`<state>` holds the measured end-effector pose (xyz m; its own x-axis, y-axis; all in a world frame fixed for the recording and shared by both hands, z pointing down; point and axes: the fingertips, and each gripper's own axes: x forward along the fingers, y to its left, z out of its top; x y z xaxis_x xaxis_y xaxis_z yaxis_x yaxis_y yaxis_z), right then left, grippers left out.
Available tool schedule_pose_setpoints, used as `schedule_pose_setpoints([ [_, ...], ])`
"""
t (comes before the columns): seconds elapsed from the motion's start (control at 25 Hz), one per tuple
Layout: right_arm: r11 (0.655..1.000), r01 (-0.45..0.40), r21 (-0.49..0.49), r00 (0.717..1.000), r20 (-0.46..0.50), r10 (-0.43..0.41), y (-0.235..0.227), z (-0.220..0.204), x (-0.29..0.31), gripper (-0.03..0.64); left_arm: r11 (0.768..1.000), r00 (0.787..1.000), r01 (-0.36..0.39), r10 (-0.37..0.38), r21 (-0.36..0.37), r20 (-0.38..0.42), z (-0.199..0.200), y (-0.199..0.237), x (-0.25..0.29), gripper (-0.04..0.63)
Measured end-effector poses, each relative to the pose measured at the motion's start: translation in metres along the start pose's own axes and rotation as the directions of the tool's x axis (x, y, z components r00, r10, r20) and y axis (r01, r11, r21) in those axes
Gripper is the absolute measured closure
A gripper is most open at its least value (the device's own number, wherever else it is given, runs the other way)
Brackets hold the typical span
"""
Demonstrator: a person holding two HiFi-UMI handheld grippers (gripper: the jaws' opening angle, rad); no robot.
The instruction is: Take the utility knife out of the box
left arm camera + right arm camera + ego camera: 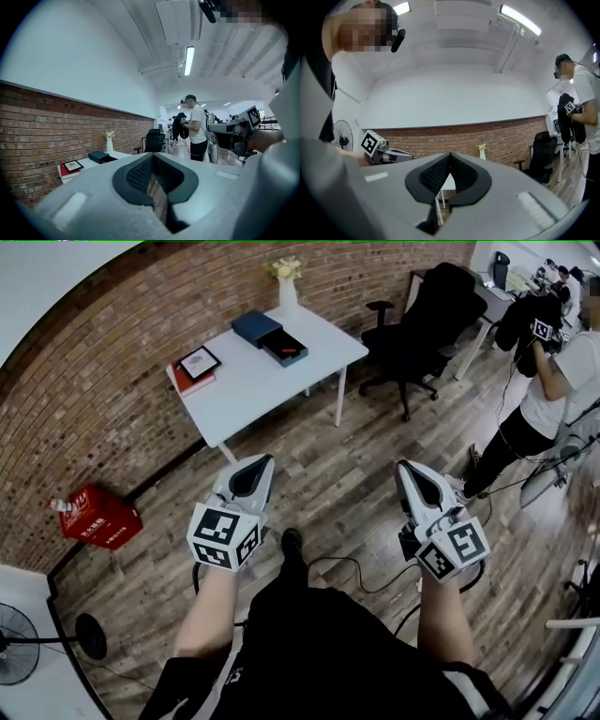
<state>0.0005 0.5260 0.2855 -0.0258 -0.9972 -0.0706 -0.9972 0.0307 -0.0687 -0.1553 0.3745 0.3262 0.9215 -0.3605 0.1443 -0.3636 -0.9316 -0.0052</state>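
Step in hand: I judge this to be the approach. I stand on the wooden floor well apart from the white table (258, 385), and nothing on it is within my reach.
Task's thing: the dark box (277, 341) lies open toward the table's far right corner. A small red thing in it I take for the utility knife (292, 351), though it is too small to be sure.
Beside it: the box's lid (255, 326) lies just to the left and farther off. A white vase (287, 285) stands at the far edge, and a red book (194, 371) with a framed card on top lies at the table's left end.
Left gripper (251, 474): my jaws are together at the tips with nothing between them. It points toward the table.
Right gripper (417, 486): my jaws are pressed together too, and they are empty. It is held about level beside the other.
How to do it well: I should walk up to the near edge and face the box squarely. Jaws part only once above it. One gripper could pin the box's rim while the other takes the knife by its body and lifts straight up.
Watch for: the black chair (422, 320) to the right of the table and the cables on the floor near my feet.
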Motion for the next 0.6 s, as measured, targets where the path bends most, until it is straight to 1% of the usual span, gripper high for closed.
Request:
schedule_pose_setpoints([
  [0.16, 1.0, -0.003, 0.03, 0.999, -0.034, 0.004, -0.017, -0.011, 0.029, 0.617, 1.0, 1.0, 0.011, -0.011, -0.002, 0.017, 0.005, 0.021, 0.024, 0.589],
  [0.28, 0.999, 0.01, 0.048, 0.998, -0.058, -0.008, -0.034, -0.02, 0.056, 0.617, 1.0, 1.0, 0.019, -0.019, -0.011, 0.025, 0.007, 0.042, 0.048, 0.589],
  [0.44, 0.998, 0.015, 0.066, 0.995, -0.101, -0.009, -0.048, -0.035, 0.098, 0.617, 0.999, 0.999, 0.034, -0.034, -0.034, 0.01, 0.004, 0.074, 0.08, 0.589],
  [0.6, 0.995, 0.02, 0.102, 0.989, -0.149, -0.004, -0.059, -0.057, 0.143, 0.617, 0.996, 0.999, 0.044, -0.046, -0.073, -0.016, -0.007, 0.11, 0.11, 0.589],
])
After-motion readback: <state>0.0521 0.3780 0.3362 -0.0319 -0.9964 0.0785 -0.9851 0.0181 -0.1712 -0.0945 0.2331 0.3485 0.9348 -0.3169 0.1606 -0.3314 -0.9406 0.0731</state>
